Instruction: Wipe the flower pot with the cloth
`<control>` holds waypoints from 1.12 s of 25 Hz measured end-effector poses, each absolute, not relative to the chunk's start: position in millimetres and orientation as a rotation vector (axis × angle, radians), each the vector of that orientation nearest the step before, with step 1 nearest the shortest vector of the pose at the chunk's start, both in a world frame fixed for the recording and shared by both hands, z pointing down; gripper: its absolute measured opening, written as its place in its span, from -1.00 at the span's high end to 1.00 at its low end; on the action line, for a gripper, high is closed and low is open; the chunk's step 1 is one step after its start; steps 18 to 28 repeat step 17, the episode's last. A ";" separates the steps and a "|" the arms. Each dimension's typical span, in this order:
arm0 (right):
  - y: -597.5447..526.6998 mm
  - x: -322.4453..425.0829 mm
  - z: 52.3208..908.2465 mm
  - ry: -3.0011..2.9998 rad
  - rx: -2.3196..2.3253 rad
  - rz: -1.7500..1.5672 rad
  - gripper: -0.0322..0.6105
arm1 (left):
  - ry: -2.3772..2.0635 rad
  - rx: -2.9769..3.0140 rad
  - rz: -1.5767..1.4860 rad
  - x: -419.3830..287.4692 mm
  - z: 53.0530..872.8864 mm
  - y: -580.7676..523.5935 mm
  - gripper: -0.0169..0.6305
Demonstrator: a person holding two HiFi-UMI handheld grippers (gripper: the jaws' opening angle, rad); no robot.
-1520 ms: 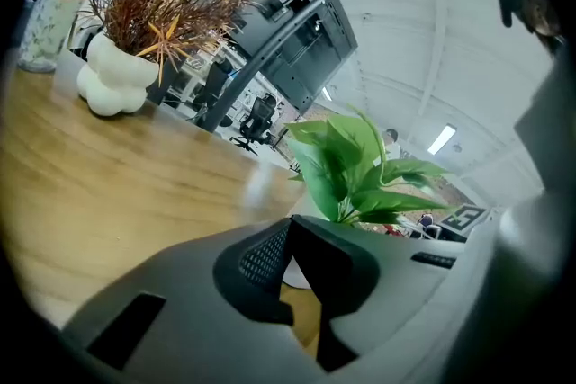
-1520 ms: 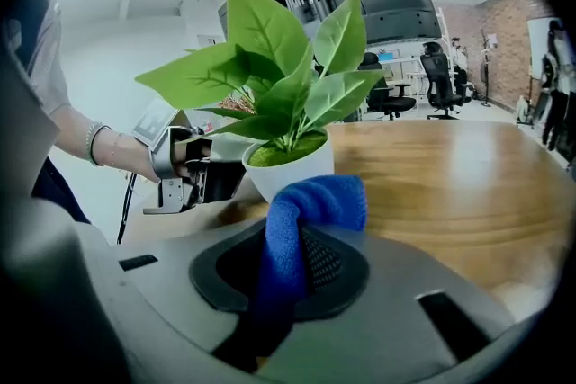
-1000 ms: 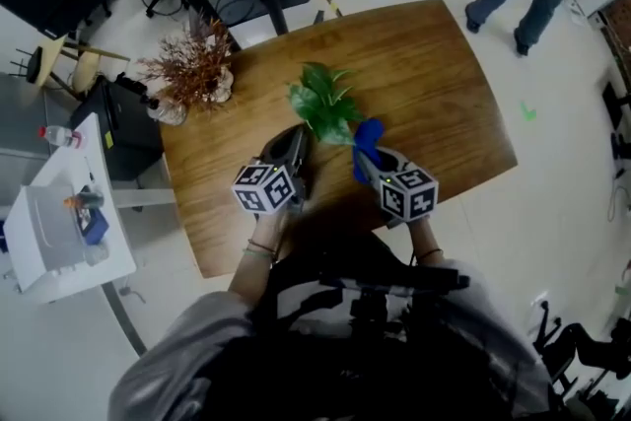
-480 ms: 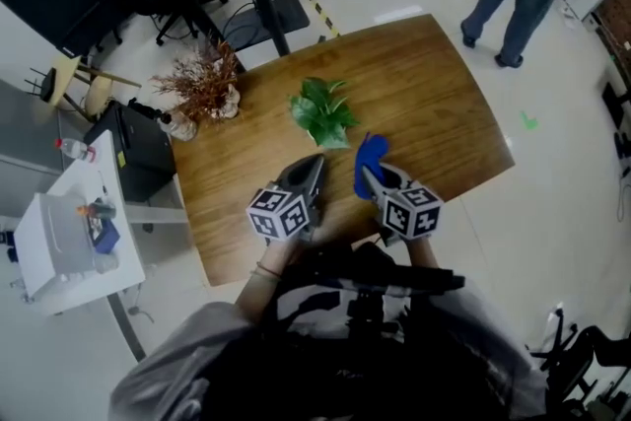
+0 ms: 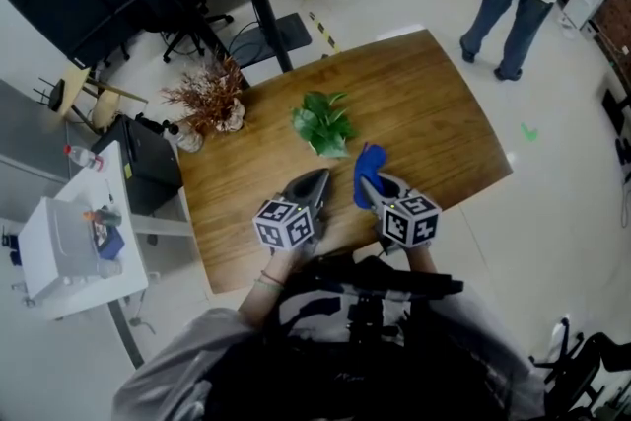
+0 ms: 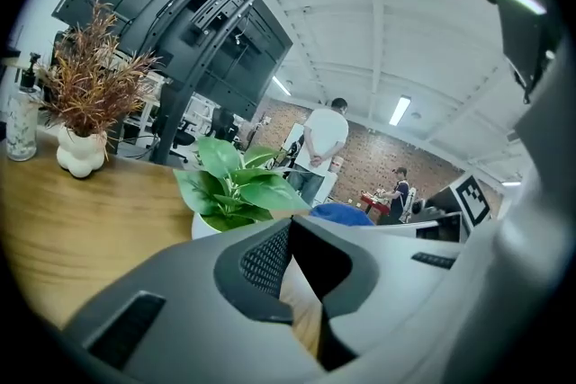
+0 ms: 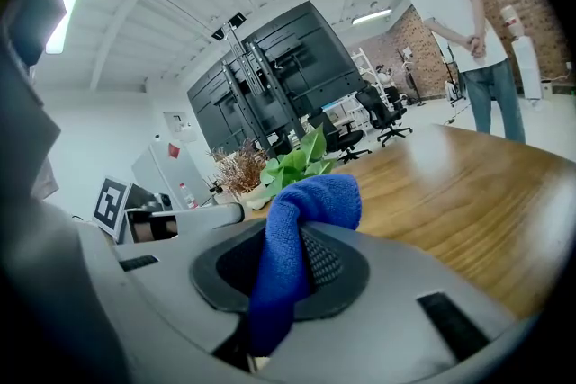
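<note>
cloth (image 7: pixel 310 198), blue and soft, sat pinched in the closed jaws of the right gripper (image 7: pixel 292 283), its loose fold flopping over the tips, likely to bunch when pressed. left gripper (image 6: pixel 290 234) had its jaws together on nothing. white flower pot (image 6: pixel 200 226) stood ahead of both grippers, apart from them, probably light and tippy, best steadied by its wall.

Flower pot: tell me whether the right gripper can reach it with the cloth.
Probably yes: the right gripper, shut on the cloth, sits near the flower pot, only bare table between.
</note>
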State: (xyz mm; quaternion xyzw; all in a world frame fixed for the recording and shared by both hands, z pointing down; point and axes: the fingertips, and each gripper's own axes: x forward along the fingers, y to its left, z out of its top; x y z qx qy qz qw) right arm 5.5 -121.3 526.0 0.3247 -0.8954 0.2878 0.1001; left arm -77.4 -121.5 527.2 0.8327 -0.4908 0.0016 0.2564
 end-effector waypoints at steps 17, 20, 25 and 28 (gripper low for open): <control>-109.3 2.4 523.1 -2.680 0.923 0.850 0.72 | -1.345 2.198 0.020 -81.5 543.3 -108.6 0.93; -109.3 2.4 523.1 -2.680 0.923 0.850 0.72 | -1.345 2.198 0.020 -81.5 543.3 -108.6 0.93; -109.3 2.4 523.1 -2.680 0.923 0.850 0.72 | -1.345 2.198 0.020 -81.5 543.3 -108.6 0.93; -109.3 2.4 523.1 -2.680 0.923 0.850 0.72 | -1.345 2.198 0.020 -81.5 543.3 -108.6 0.93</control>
